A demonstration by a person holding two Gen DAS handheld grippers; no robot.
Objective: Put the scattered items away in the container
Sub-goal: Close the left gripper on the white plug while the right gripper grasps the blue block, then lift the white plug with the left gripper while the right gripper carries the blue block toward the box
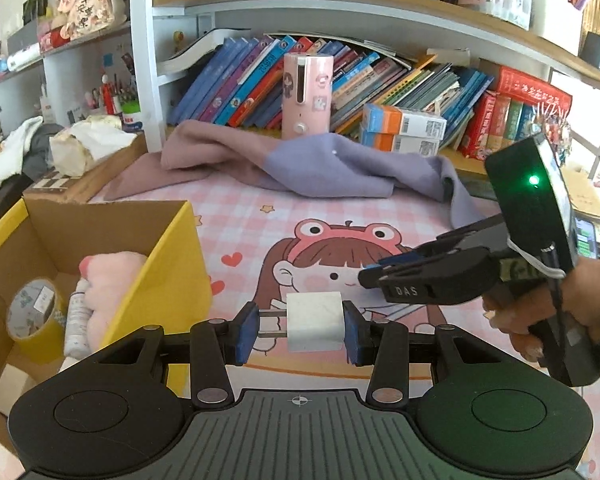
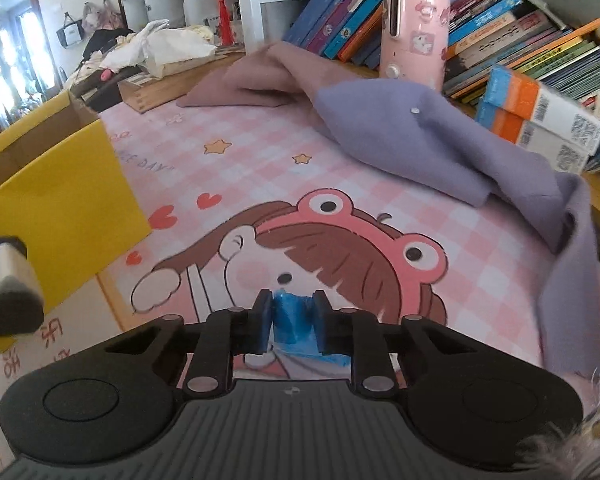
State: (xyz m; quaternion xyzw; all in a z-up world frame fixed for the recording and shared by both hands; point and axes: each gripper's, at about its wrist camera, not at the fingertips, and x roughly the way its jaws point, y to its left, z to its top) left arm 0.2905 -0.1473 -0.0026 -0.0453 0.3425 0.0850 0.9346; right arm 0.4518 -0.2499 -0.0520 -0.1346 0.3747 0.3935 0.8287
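Observation:
My left gripper (image 1: 300,330) is shut on a white plug adapter (image 1: 315,322), its two metal prongs pointing left, held above the pink cartoon mat (image 1: 260,216). To its left stands the open yellow cardboard box (image 1: 168,264), which holds a pink plush (image 1: 114,276), a tape roll (image 1: 32,308) and a white bottle (image 1: 77,320). My right gripper (image 2: 292,306) is shut on a crumpled blue item (image 2: 293,322) low over the mat (image 2: 340,184). It appears in the left wrist view as the right gripper (image 1: 370,276), held by a hand (image 1: 540,312). The box (image 2: 60,200) is to its left.
A pink and purple cloth (image 1: 300,164) lies bunched at the back of the mat. Behind it stand a pink cylinder device (image 1: 307,94), stacked orange-and-blue boxes (image 1: 404,130) and leaning books (image 1: 236,84). A white shelf post (image 1: 146,60) rises at the back left.

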